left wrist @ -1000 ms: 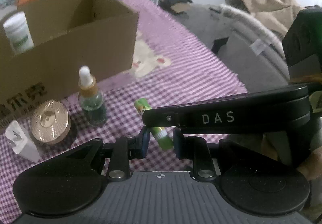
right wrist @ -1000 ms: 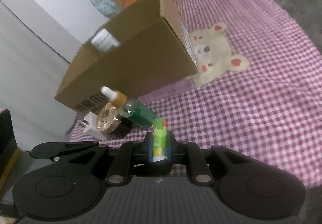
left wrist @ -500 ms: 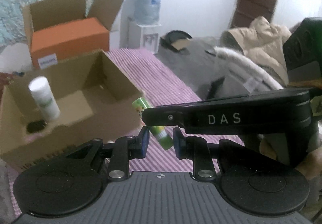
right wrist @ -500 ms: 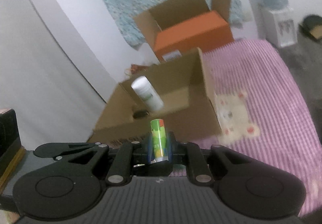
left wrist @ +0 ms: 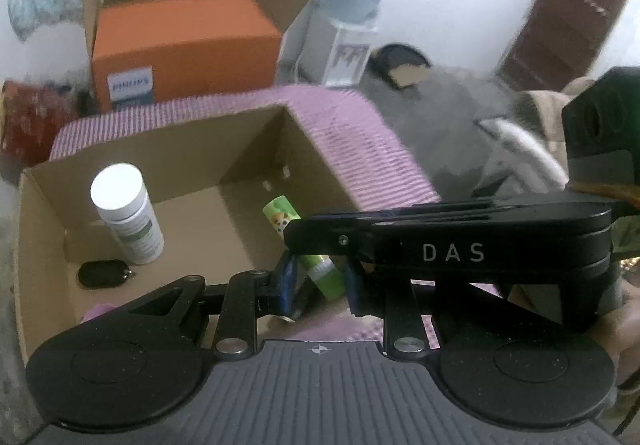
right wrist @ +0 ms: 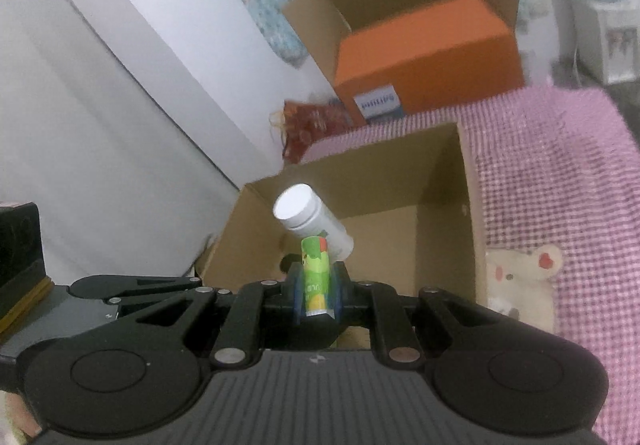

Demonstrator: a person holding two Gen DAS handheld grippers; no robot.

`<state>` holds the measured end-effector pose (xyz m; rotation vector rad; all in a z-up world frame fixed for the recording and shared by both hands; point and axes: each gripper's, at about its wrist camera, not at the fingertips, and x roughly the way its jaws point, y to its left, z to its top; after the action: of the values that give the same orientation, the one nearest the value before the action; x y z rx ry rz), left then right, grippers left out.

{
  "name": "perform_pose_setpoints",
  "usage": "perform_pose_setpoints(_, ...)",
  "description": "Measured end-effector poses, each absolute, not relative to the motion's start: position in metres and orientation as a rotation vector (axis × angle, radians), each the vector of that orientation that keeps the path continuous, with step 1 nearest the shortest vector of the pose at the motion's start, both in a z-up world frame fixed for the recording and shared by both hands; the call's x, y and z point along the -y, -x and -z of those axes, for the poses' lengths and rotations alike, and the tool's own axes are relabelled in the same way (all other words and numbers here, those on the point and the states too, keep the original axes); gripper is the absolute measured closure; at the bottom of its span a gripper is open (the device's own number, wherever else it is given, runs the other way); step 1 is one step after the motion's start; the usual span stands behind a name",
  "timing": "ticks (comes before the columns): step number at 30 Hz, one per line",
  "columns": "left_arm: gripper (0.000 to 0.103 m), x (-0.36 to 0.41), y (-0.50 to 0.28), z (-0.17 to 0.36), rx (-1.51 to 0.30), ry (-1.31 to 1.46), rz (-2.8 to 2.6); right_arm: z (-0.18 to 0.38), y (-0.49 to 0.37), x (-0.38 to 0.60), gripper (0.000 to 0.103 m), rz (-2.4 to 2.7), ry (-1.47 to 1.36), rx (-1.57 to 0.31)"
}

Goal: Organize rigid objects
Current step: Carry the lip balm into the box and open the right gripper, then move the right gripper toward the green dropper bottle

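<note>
left wrist: box interior [left wrist: 192,221] now below

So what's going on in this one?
A person is tidying small items into an open cardboard box on a pink checked cloth. The right gripper is shut on a small green tube, held above the box opening. A white-capped bottle and a small black item already sit inside. The left gripper is shut and holds nothing; the tube just shows through between its fingers.
</note>
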<state>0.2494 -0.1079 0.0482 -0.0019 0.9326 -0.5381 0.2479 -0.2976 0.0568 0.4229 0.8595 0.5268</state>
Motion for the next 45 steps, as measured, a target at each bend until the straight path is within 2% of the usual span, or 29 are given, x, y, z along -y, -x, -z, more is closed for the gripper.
perform_pose_setpoints(9,0.078,0.114,-0.297,0.000,-1.107,0.039,0.519,-0.003,-0.308,0.283,0.087,-0.495,-0.371,-1.031)
perform_pose_setpoints(15,0.077,0.115,-0.307,0.007,-1.124,0.035,0.494,-0.001,-0.312,0.279,0.086,-0.490,-0.316,-1.016)
perform_pose_setpoints(23,0.074,0.108,-0.288,-0.015,-1.062,0.022,0.473,-0.017,-0.295,0.291,0.086,-0.506,-0.363,-0.955)
perform_pose_setpoints(35,0.071,0.080,-0.202,-0.063,-0.875,0.029,0.469,-0.061,-0.199,0.333,0.085,-0.539,-0.460,-0.785)
perform_pose_setpoints(43,0.070,0.074,-0.135,-0.054,-0.778,0.010,0.462,-0.057,-0.141,0.331,0.085,-0.561,-0.448,-0.763)
perform_pose_setpoints(45,0.070,0.078,-0.124,-0.046,-0.760,-0.013,0.462,-0.054,-0.129,0.327,0.081,-0.566,-0.434,-0.770)
